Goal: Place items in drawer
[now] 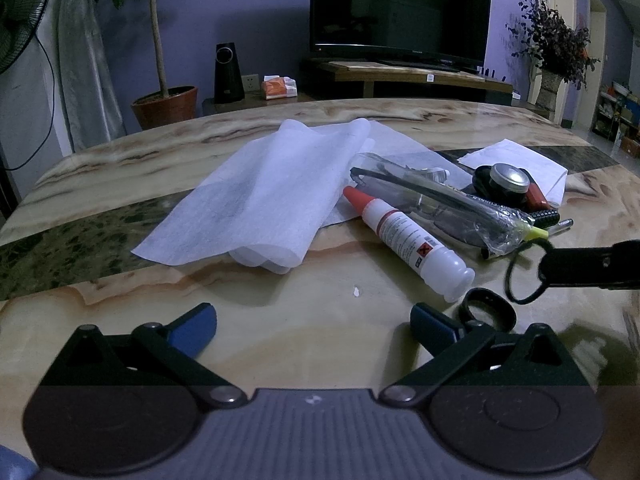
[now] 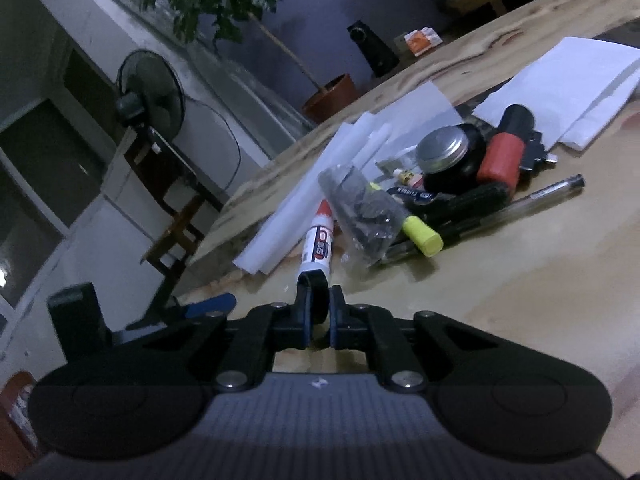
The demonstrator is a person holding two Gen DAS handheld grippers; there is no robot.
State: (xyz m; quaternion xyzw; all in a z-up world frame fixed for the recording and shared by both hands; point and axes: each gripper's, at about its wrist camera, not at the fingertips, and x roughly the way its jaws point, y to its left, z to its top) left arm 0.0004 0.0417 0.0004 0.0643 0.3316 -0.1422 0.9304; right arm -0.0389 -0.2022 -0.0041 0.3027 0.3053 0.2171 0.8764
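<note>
Black rubber: we have a thin loop (image 1: 524,272) pinched in the right gripper (image 2: 320,312), lifted just off the table (image 1: 280,344).
Right jaws: together on the loop.
Left gripper (image 1: 314,328): apart, holding nothing.
Loop's lie: hanging upright, right of our left gripper, just beside the glue bottle (image 1: 404,232).
Drawer: we can't see it.

You are working in dim, bluish indoor light, and both views are grainy with muted colour. The polished table (image 1: 280,344) shows a soft sheen and faint shadows under the white sheets (image 1: 256,200). Fisheye bending curves the table's far edge, and the right wrist view is tilted and slightly blurred.
</note>
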